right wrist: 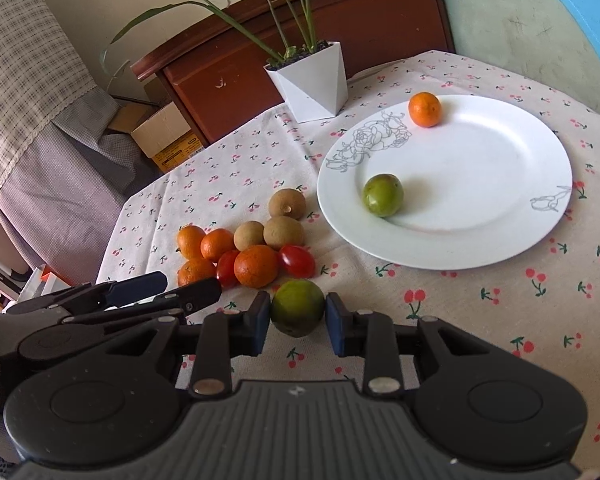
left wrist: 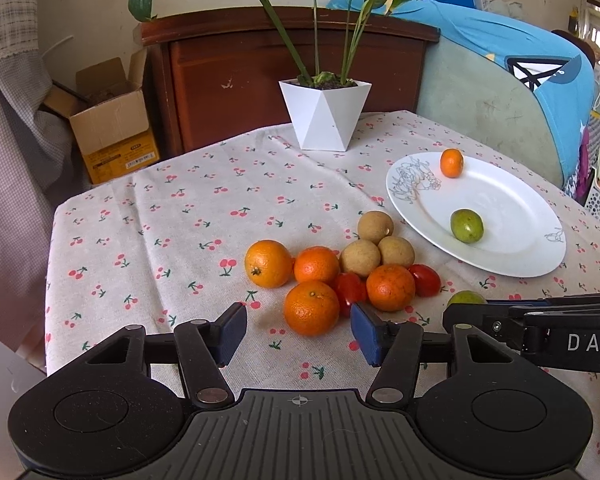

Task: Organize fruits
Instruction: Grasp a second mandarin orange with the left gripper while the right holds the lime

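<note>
A white plate holds a small orange and a green fruit. A pile of oranges, brown round fruits and red tomatoes lies on the cloth left of the plate. My left gripper is open, with the nearest orange just beyond its fingertips. My right gripper is shut on a second green fruit, just in front of the pile.
A white pot with a plant stands at the table's far edge. Behind it are a wooden cabinet and a cardboard box. A blue-covered chair stands at the right. The cherry-print cloth covers the table.
</note>
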Motion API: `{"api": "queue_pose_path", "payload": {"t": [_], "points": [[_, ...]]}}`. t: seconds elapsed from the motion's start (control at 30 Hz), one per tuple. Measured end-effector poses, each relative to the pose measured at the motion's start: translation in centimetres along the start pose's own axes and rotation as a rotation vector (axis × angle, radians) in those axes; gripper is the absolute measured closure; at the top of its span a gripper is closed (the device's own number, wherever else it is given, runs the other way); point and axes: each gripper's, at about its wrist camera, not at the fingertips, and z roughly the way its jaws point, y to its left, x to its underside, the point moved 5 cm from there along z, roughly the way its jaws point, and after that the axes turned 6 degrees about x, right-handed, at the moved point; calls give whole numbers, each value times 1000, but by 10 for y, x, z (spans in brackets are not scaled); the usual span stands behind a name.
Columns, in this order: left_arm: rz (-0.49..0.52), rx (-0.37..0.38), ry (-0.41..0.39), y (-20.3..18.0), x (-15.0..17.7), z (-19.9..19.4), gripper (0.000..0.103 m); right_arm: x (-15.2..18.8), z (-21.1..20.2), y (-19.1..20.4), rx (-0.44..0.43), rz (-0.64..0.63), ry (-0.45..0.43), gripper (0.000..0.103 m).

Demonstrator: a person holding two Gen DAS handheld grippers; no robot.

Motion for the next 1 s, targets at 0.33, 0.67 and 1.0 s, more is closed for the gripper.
{"api": "queue_pose_path", "payload": {"t": [0.33, 0.67, 1.0], "points": [[37, 8, -1, -7, 2, 10, 58, 1, 2, -3, 1, 22, 15, 70], [34, -2, 5, -7, 2, 7, 74, 2, 2, 1, 7, -11, 21, 70], [21, -7, 13, -4, 4, 5, 74, 4, 0, -1, 1, -4, 29, 70]]}}
